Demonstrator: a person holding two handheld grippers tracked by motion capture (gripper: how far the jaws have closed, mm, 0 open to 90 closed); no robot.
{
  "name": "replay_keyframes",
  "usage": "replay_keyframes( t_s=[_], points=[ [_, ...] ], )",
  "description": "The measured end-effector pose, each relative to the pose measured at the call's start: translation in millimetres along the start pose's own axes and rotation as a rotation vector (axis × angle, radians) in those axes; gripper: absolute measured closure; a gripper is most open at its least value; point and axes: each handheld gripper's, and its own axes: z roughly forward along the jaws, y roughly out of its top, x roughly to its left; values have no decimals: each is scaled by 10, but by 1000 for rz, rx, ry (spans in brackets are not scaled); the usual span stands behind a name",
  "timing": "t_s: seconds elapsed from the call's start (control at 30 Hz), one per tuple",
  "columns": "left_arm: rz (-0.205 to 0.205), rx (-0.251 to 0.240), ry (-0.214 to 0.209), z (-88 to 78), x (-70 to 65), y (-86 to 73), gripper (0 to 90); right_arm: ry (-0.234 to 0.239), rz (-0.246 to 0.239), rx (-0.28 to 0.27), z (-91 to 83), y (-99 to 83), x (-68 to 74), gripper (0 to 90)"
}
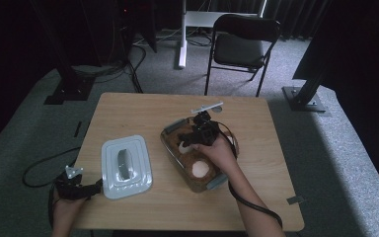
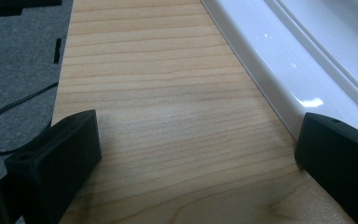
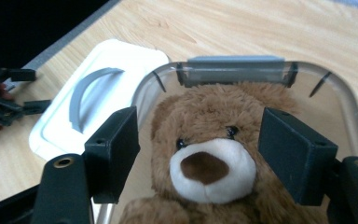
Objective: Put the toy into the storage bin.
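A brown teddy bear (image 1: 199, 167) lies on its back in a clear container (image 1: 170, 143) with grey end clips, right of the table's middle. My right gripper (image 1: 188, 140) hangs over the bear's head, open. In the right gripper view the bear's face (image 3: 209, 140) sits between the two black jaws of the right gripper (image 3: 200, 154), with a little room on each side, inside the container's rim (image 3: 345, 98). The white lid (image 1: 126, 165) with a grey handle lies flat to the left. My left gripper (image 1: 86, 187) rests open at the lid's near left corner, nothing between its jaws.
The wooden table (image 1: 143, 108) has bare room at the back and on the right. In the left gripper view the lid's edge (image 2: 284, 60) runs beside the right jaw. A folding chair (image 1: 242, 44) stands beyond the table. Cables trail on the carpet at the left.
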Motion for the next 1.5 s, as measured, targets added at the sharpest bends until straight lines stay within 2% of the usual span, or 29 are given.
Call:
replay_keyframes(
  t_s=[0.13,0.2,0.23,0.33,0.43,0.47,0.57,0.6,0.63,0.67,0.83,0.87,0.93,1.03,1.07,1.1,1.13,1.17,1.2,1.3,1.33,1.37,1.43,1.5],
  points=[
    [-1,-1,0,1,-1,0,8,17,-2,-33,-139,-10,10,281],
    [-1,-1,0,1,-1,0,8,33,-10,-66,-279,-34,15,281],
    [-1,-1,0,1,-1,0,8,33,-10,-66,-279,-34,15,281],
    [-2,-2,0,1,-1,0,8,34,-15,-101,-448,-86,15,282],
    [-1,-1,0,1,-1,0,8,35,-18,-115,-531,-119,16,282],
    [-1,-1,0,1,-1,0,8,16,-31,-121,-612,-160,15,282],
    [-1,-1,0,1,-1,0,8,12,-33,-127,-689,-218,-2,282],
    [-2,-1,0,1,-1,0,8,1,-30,-139,-767,-283,-31,313],
    [-2,-1,0,1,-1,0,8,1,-30,-139,-767,-283,-31,313],
    [-1,-1,0,1,-1,0,8,5,-17,-149,-838,-360,-74,315],
    [-3,8,3,-5,0,5,8,-9,-5,-159,-935,-504,-150,315],
    [2,23,19,-42,-9,36,9,-24,5,-165,-993,-586,-197,315],
    [6,15,17,-82,-20,56,9,-28,15,-170,-1024,-628,-226,315],
    [14,-26,-24,-251,-109,150,9,-57,32,-168,-1105,-748,-320,318],
    [29,-51,-63,-357,-194,226,9,-64,53,-168,-1147,-816,-390,324],
    [29,-51,-63,-357,-194,226,8,-68,60,-167,-1160,-838,-413,327],
    [53,-82,-114,-491,-334,335,9,-76,66,-165,-1176,-872,-445,327],
    [53,-82,-114,-491,-334,335,8,-76,66,-165,-1176,-872,-445,327],
    [67,-100,-137,-554,-402,384,8,-75,73,-167,-1202,-921,-485,373],
    [106,-166,-194,-743,-602,536,8,-67,76,-168,-1222,-959,-507,392],
    [139,-202,-227,-863,-733,640,9,-62,67,-167,-1225,-978,-510,404],
    [139,-202,-227,-863,-733,640,8,-62,67,-167,-1225,-978,-510,404],
    [185,-231,-257,-972,-883,736,8,-61,62,-163,-1221,-989,-508,404],
    [219,-246,-324,-1059,-1032,825,9,-61,56,-164,-1214,-999,-508,413]
  ],
)
